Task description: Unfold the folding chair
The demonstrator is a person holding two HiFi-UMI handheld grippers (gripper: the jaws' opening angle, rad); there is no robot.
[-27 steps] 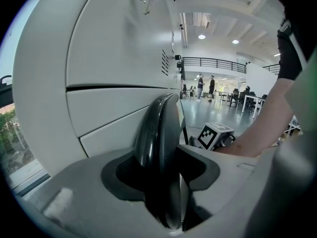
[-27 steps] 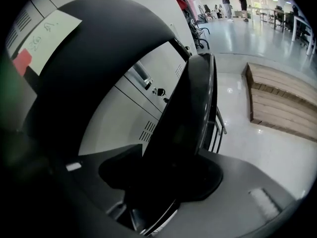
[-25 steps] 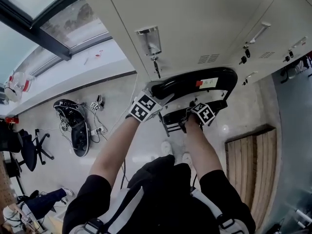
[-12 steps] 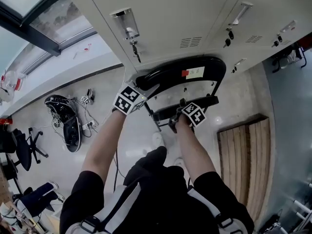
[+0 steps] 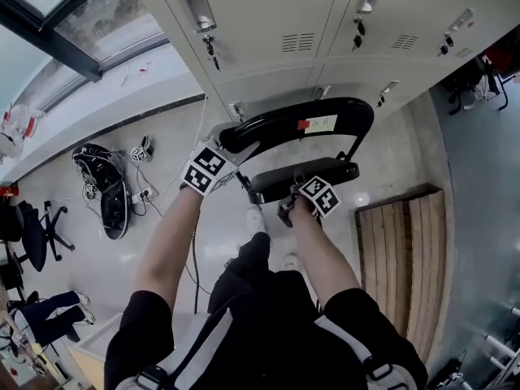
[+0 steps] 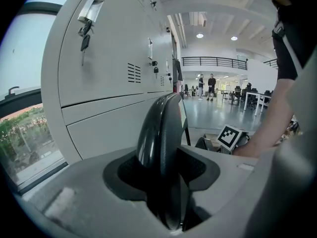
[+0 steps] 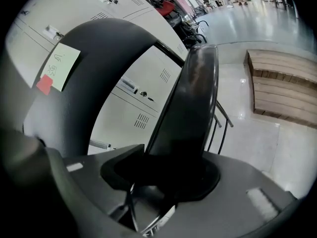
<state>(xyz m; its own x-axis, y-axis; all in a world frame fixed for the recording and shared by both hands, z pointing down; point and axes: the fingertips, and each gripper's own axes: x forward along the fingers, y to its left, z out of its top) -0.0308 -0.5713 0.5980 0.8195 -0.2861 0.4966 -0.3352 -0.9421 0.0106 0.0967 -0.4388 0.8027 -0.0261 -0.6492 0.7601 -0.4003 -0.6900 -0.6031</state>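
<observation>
A black folding chair hangs in front of me in the head view, its curved backrest above its seat. My left gripper is shut on the backrest's left end. In the left gripper view that backrest edge fills the jaws. My right gripper holds the seat's near edge. Its jaws are closing with the seat wedged between them and pressed. The backrest arches behind, bearing a yellow note.
Pale metal lockers stand just beyond the chair. A slatted wooden platform lies on the floor at the right. At the left are a black case with cables and an office chair.
The chair has come away from the lockers toward me, both grippers moving with it. The seat now stands a little further from the backrest.
</observation>
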